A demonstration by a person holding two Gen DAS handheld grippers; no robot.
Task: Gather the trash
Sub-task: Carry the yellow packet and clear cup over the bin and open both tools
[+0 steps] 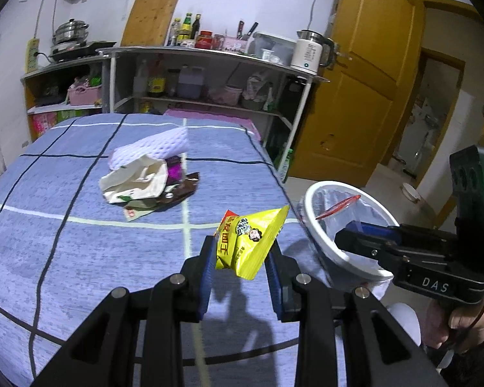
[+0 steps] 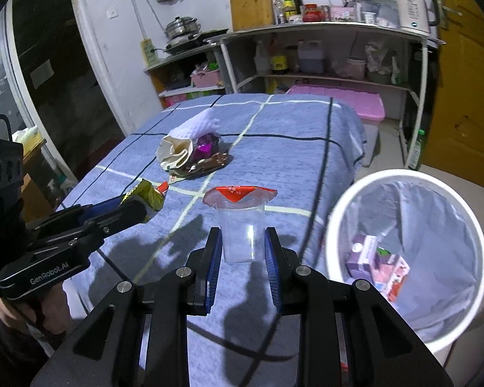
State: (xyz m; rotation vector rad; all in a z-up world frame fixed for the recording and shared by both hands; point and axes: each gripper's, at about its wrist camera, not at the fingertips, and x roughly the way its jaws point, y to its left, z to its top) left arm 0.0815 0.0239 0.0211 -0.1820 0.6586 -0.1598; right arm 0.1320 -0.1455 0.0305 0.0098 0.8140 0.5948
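Yellow snack packet (image 1: 249, 242) crumpled, clear cup (image 2: 241, 229) red-lidded

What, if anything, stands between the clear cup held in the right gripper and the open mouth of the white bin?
Nothing visible does. The right gripper holds the clear cup over the blue bedcover, and the white bin stands open just to its right beside the bed. The left gripper, holding the yellow snack bag, is off on the other side.
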